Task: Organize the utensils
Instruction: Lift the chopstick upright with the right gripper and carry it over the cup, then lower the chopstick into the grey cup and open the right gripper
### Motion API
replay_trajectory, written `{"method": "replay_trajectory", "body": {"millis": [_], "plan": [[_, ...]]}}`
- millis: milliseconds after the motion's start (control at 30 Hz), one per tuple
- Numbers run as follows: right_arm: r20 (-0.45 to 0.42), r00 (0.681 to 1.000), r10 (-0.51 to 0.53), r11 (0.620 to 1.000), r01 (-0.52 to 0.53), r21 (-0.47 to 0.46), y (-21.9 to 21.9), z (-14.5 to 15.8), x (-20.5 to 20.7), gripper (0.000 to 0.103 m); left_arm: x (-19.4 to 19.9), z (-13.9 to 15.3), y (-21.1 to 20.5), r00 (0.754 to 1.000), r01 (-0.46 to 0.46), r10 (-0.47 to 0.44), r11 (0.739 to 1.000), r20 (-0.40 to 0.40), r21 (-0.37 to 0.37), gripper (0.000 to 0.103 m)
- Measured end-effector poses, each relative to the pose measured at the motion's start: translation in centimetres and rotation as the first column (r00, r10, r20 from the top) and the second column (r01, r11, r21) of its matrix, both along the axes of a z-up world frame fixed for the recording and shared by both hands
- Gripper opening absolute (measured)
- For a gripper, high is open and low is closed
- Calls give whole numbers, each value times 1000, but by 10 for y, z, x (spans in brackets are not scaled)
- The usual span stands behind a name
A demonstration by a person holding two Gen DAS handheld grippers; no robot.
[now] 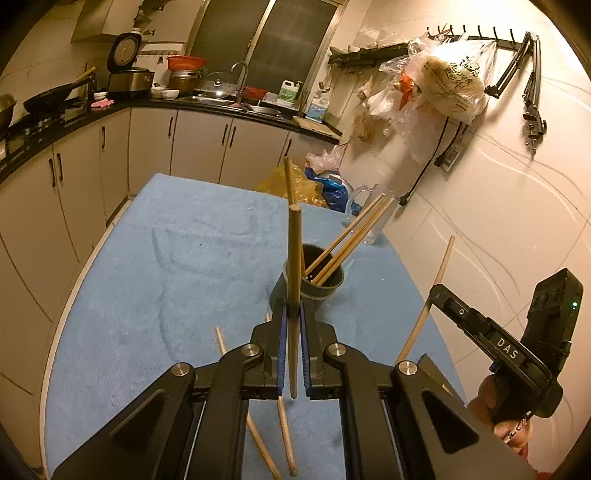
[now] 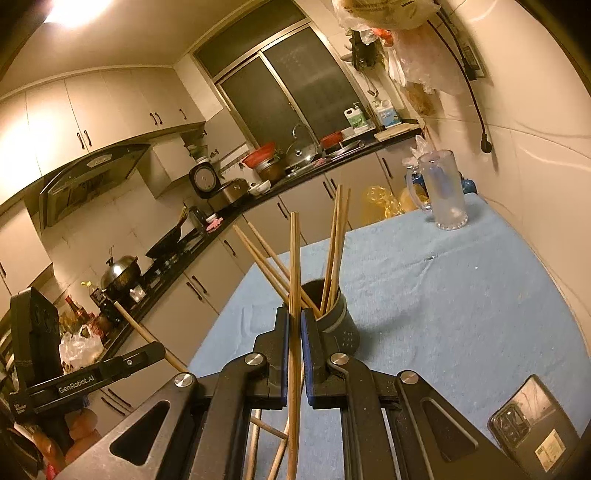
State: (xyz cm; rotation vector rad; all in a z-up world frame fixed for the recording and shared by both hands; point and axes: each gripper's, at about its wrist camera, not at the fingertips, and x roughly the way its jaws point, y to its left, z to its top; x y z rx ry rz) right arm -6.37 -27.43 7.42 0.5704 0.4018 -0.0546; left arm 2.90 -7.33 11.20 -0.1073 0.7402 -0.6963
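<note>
Several chopsticks (image 1: 347, 240) are stowed in the holder (image 1: 319, 284); one chopstick apiece is clamped by the left gripper (image 1: 293, 325) and right gripper (image 2: 294, 332); others (image 1: 284, 435) are left on the surface (image 1: 147, 258).

- Warm yellow indoor light, fairly dim.
- Bright ceiling lamp glare (image 2: 74, 9) flares far upper-left of the jaws.
- Fisheye bends edges; corners go black.

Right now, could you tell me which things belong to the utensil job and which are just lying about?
Job:
chopstick in left gripper
chopstick in right gripper
dark holder cup
loose chopsticks on blue cloth

Lying about:
glass mug
phone
</note>
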Motion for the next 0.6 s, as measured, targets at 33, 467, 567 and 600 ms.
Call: {"method": "replay_trajectory", "body": {"millis": [33,467,567,600], "plan": [[2,1000,-7,1000,7,0,-2,1,1,7,1,2,-1,1000,2,-2,1000,3,-1,6],[47,995,-90,996,90,9,-26,30,16,7,21,49,-19,997,26,-24,999,70,-22,6],[59,992,-112,994,112,6,-32,40,25,7,27,63,-26,995,33,-30,999,92,-30,6],[66,991,-120,993,120,4,-33,44,28,7,29,68,-29,994,33,-29,999,103,-30,6]]}}
